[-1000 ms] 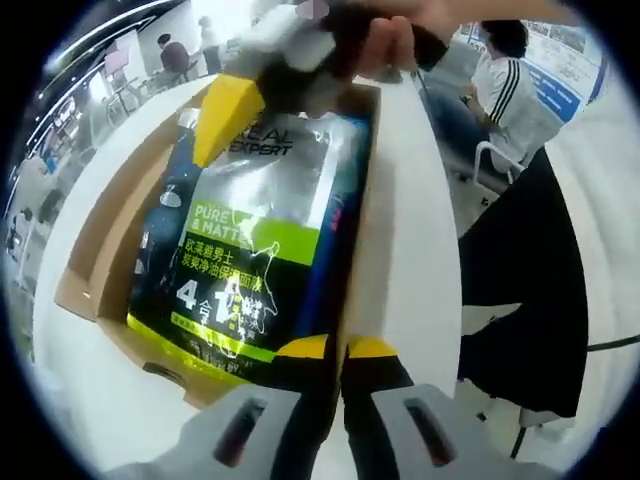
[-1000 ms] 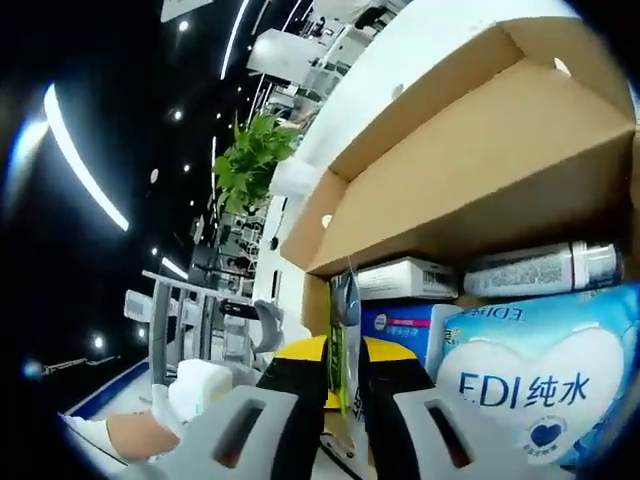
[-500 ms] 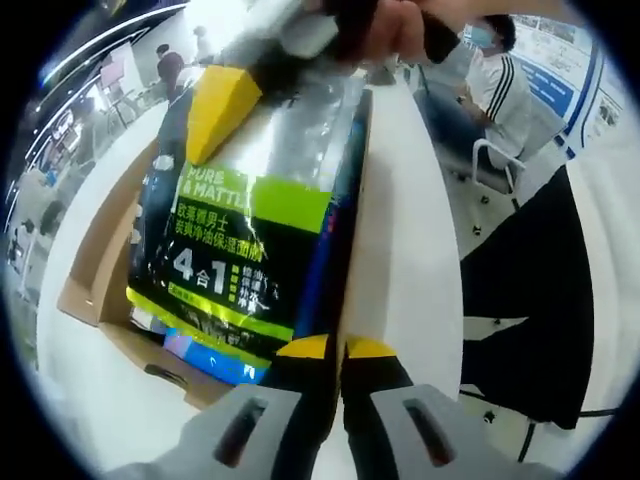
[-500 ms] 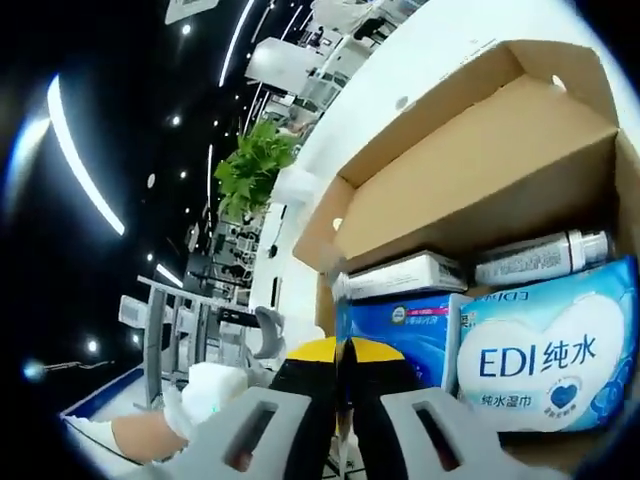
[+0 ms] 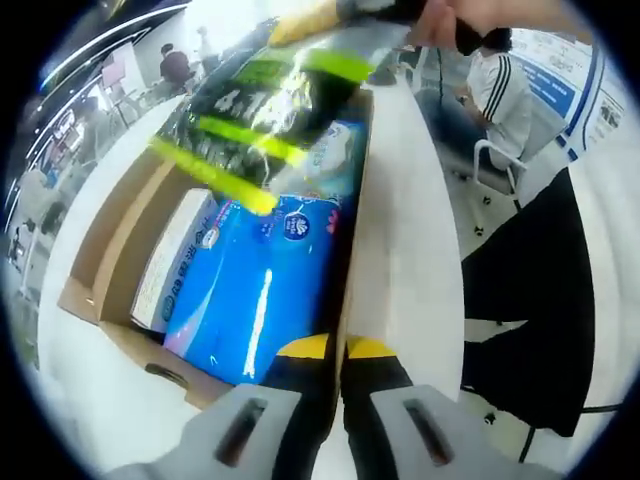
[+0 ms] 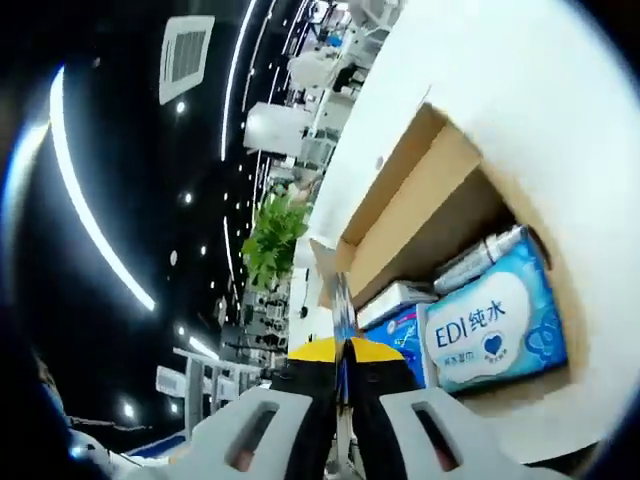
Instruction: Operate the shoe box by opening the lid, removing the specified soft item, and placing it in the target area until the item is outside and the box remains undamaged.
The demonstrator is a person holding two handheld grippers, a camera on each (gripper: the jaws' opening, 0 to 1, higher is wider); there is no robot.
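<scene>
**Q:** Left gripper view. Progress?

**A:** Lid open; box standing on the white bench, walls looking sound. Soft item, a black-and-green pouch, hanging tilted over the far end of the box, lower edge clear of the contents. Top end leading up toward a hand at the edge of the picture. Judged past halfway: opening done, lifting out nearly done, placing not yet done.

**Q:** Jaws and pouch there?

**A:** Left gripper closed down on the near end of the box's right wall, apparently steadying it. Pouch well apart from these jaws, above and beyond a blue pack lying in the box.

**Q:** Right gripper view. Same reading?

**A:** Consistent. Right gripper pinched shut on the pouch, seen edge-on as a thin silvery strip rising straight out from between the jaws. Box below and well apart, with an EDI wipes pack and a bottle left inside. A plant in the background.

**Q:** Remaining?

**A:** Carrying the pouch clear of the box and setting it down in the target area. Target area not identifiable in either view. No tear or crush visible on the cardboard; worth minding the grip on the wall as a possible dent risk.
</scene>
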